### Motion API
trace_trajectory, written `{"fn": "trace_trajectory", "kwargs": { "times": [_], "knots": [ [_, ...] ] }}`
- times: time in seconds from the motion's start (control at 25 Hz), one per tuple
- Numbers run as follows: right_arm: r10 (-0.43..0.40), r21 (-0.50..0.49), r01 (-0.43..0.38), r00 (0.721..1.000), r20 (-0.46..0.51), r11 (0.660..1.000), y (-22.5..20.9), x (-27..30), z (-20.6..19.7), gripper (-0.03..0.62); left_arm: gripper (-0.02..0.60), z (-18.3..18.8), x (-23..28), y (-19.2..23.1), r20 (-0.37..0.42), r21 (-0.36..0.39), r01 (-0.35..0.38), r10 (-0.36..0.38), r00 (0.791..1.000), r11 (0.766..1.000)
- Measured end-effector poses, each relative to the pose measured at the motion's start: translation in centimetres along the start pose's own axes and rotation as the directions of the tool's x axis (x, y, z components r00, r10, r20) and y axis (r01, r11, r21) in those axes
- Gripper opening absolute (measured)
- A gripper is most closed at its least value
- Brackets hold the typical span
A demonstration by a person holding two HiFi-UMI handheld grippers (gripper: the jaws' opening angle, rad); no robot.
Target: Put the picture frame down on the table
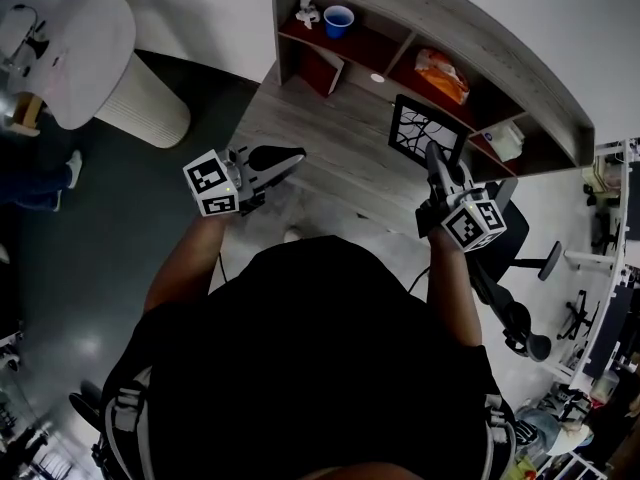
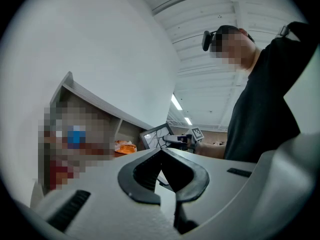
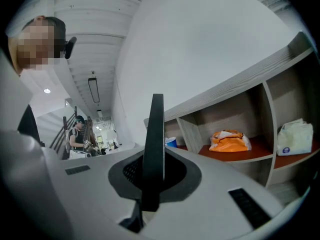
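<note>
Picture frame (image 1: 428, 133): one, flat and rectangular, with a thin black border around a white print of black branching lines. It stands upright just in front of the shelf unit (image 1: 480, 43), before the divider between that unit's middle and right compartments. The right hand-held gripper (image 1: 435, 158) has its jaws closed on the frame's near edge. In the right gripper view the frame (image 3: 154, 149) shows edge-on as a narrow dark strip pinched between the black pads of that hand-held gripper (image 3: 154, 159). Whether its lower edge touches the counter (image 1: 320, 138) I cannot tell.

The shelf unit is the largest thing, with a pale grey wood-grain top and dividers, red-brown floors, and three open compartments in view. The counter in front of it has the same grey grain. One black office chair (image 1: 520, 258) stands to the right of the shelf unit.

The left hand-held gripper (image 1: 285, 160) is out in front of the shelf unit's left compartment, jaws fully together with nothing between them. Each of the two grippers carries a white cube with black square markers.

One crumpled orange bag (image 1: 442, 75) lies in the shelf unit's middle compartment. One white soft pack (image 1: 508, 140) sits in the right one, its round blue label too small to read. One blue cup (image 1: 338, 20) stands in the left.
</note>
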State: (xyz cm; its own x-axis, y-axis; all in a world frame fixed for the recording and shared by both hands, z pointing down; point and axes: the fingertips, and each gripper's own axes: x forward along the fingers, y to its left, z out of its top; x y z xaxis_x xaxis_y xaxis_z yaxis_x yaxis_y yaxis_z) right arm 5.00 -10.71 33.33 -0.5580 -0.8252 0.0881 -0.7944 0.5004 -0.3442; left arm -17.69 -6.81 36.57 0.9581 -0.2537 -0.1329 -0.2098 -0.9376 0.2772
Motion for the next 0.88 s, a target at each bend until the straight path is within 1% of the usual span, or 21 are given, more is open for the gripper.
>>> {"fn": "trace_trajectory", "kwargs": {
  "times": [0.08, 0.2, 0.4, 0.52, 0.6, 0.76, 0.88],
  "knots": [
    [-0.003, 0.008, 0.003, 1.0, 0.003, 1.0, 0.2, 0.4, 0.1, 0.018, 0.017, 0.3, -0.3, 0.2, -0.002, 0.018, -0.008, 0.008, 1.0, 1.0],
    [-0.002, 0.001, 0.002, 1.0, 0.002, 1.0, 0.9, 1.4, -0.1, 0.018, 0.017, 0.6, -1.2, 0.7, -0.005, 0.08, -0.025, 0.026, 1.0, 0.996],
    [0.004, -0.014, -0.004, 1.0, -0.005, 1.0, 1.8, 3.1, -0.7, 0.018, 0.017, 0.5, -2.2, 1.7, -0.023, 0.132, -0.032, 0.035, 0.999, 0.991],
    [-0.001, -0.006, 0.001, 1.0, -0.006, 1.0, 1.9, 3.4, -0.9, 0.018, 0.017, 0.9, -2.5, 1.9, -0.004, 0.165, -0.049, 0.05, 0.999, 0.985],
    [-0.005, -0.004, 0.005, 1.0, -0.003, 1.0, 1.9, 3.4, -0.9, 0.018, 0.017, 1.2, -2.4, 2.0, 0.0, 0.196, -0.058, 0.059, 0.998, 0.979],
    [-0.007, -0.002, 0.007, 1.0, -0.013, 1.0, 1.8, 3.5, -1.0, 0.018, 0.017, 1.7, -1.3, 2.5, -0.025, 0.264, -0.078, 0.088, 0.996, 0.961],
    [-0.008, 0.006, 0.008, 1.0, -0.016, 1.0, 1.7, 3.7, -1.1, 0.018, 0.017, 1.9, -0.2, 2.6, -0.038, 0.294, -0.085, 0.101, 0.994, 0.952]
  ]
}}
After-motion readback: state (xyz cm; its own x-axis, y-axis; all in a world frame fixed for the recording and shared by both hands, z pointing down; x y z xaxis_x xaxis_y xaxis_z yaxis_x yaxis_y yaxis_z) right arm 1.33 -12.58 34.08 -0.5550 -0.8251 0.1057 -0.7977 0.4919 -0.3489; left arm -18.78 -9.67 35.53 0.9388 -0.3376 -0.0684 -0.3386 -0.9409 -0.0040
